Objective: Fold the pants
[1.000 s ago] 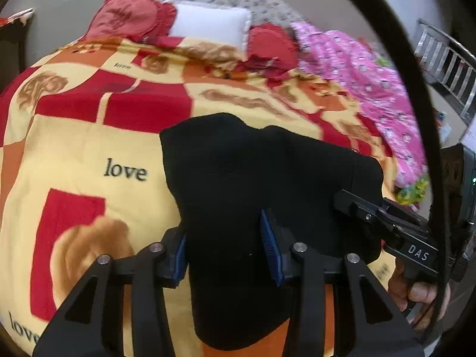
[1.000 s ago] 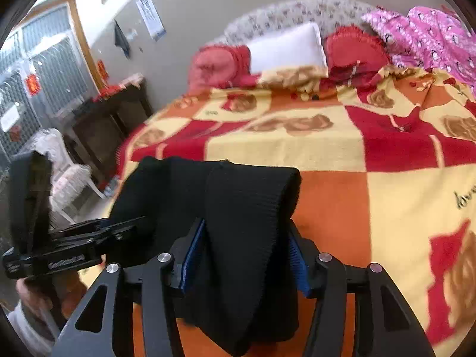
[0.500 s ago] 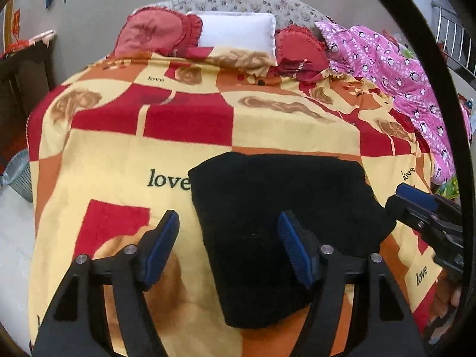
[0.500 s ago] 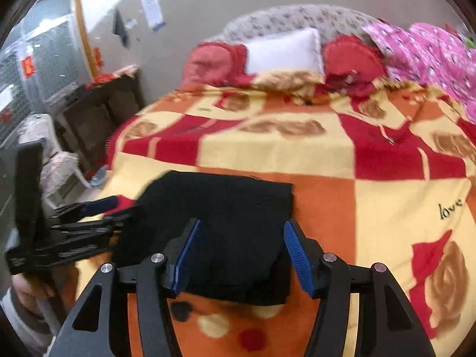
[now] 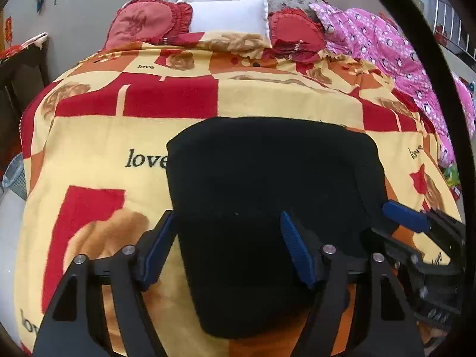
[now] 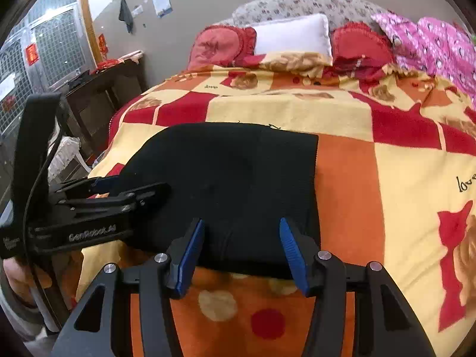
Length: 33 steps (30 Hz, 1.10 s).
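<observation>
Both claws hang spread over the near edge of the pants [image 5: 267, 196], pinching nothing: the left claw [image 5: 227, 247] straddles the pants' near left corner, the right claw [image 6: 241, 250] sits over their near right part, jaws apart in each view. The pants lie as a black, compact rectangle on the bed [image 5: 89, 148], near its foot, just right of the word "love" on the blanket. By my reading, the fold is made and the step in hand is tidying. To do it well, press lightly on the pants' near edge and sweep toward their far edge, flattening the hump in the middle. Keep the pads flat, since a pinch could drag the top layer and undo the fold.
</observation>
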Motion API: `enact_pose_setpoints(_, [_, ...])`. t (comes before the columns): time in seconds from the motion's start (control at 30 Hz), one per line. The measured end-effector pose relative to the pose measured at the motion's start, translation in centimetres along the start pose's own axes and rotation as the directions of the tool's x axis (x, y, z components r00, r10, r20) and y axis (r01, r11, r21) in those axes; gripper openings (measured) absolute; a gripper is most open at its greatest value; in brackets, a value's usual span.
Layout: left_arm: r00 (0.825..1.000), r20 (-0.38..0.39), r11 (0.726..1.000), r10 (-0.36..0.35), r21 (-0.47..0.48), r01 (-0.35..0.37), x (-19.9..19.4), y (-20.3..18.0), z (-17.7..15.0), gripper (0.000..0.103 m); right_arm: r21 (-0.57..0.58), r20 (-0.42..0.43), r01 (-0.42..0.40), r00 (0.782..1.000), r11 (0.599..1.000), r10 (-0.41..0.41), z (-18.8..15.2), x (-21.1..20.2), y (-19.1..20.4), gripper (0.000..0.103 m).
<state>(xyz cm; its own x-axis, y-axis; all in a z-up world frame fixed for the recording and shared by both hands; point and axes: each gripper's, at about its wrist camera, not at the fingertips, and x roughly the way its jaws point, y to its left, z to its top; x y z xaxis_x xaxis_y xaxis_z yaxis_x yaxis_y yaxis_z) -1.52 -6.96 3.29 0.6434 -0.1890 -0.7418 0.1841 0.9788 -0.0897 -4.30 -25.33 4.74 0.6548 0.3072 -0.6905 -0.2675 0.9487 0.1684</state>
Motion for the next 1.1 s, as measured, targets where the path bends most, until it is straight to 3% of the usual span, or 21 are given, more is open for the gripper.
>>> enact_pose_setpoints(0.17, [1.000,0.003,1.000,0.017,0.016,-0.017,-0.6,-0.4,0.0,0.074,-0.016,-0.024,0.020,0.999,1.000,-0.020,0.5,-0.5,0.5,0.055])
enact_pose_setpoints(0.33, [0.999,0.027,0.999,0.036,0.036,-0.037,-1.9,-0.4,-0.4,0.074,-0.004,0.017,0.017,1.000,1.000,-0.017,0.7,-2.9,1.0,0.066])
enact_pose_setpoints(0.6, [0.996,0.075,0.997,0.052,0.044,-0.056,-4.1,-0.4,-1.0,0.074,0.007,0.038,0.021,0.999,1.000,-0.021,0.9,-4.4,1.6,0.067])
enact_pose_setpoints(1.1, [0.986,0.149,0.997,0.073,0.026,-0.078,-7.1,0.1,-2.1,0.079,0.007,0.059,0.036,0.998,0.999,-0.036,0.3,-5.7,3.2,0.081])
